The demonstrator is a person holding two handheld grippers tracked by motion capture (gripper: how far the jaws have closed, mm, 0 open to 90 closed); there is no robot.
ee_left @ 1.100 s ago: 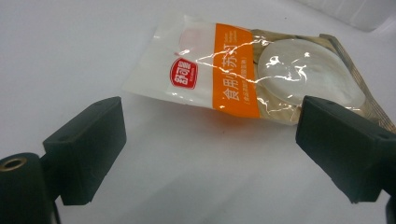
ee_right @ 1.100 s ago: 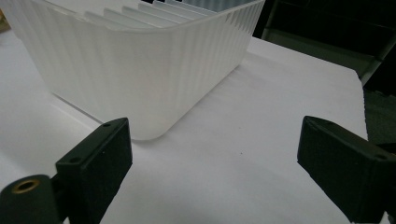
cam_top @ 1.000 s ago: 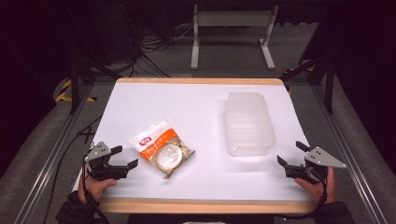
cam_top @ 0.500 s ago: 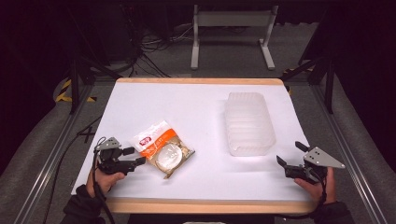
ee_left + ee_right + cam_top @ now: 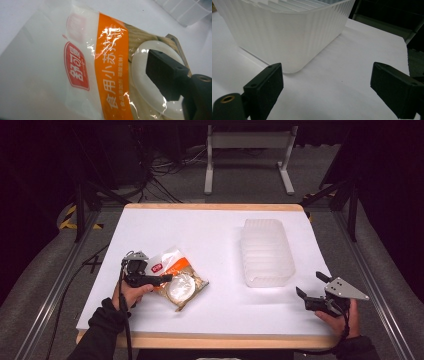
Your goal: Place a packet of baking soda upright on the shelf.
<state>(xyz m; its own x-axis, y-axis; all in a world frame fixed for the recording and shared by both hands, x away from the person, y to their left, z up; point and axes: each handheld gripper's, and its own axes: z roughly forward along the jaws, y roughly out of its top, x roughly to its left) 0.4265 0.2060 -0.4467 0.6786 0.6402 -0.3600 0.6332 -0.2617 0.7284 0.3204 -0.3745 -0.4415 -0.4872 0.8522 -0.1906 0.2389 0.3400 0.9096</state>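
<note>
Packet approached by the left hand-held gripper; grasp not yet confirmed.

The left hand-held gripper [image 5: 161,280] was positioned over the near-left edge of the packet [image 5: 177,279], which lay flat on the white table [image 5: 210,235], left of centre and well apart from the ribbed plastic tub [image 5: 266,251]. In the left gripper view, one black jaw was seen above the packet's round white content; the second jaw was out of frame, so the opening and any hold on the packet could not be determined. The right hand-held gripper [image 5: 312,291] was held with jaws wide apart and empty, near the tub's near corner. Judged from this, the work was at an early stage: the packet had not been lifted, and any transfer remained to be done. On the packet [image 5: 110,70], Chinese characters were printed on an orange band, reading approximately 食用小苏打; a red label carried white characters not clearly legible.
</note>
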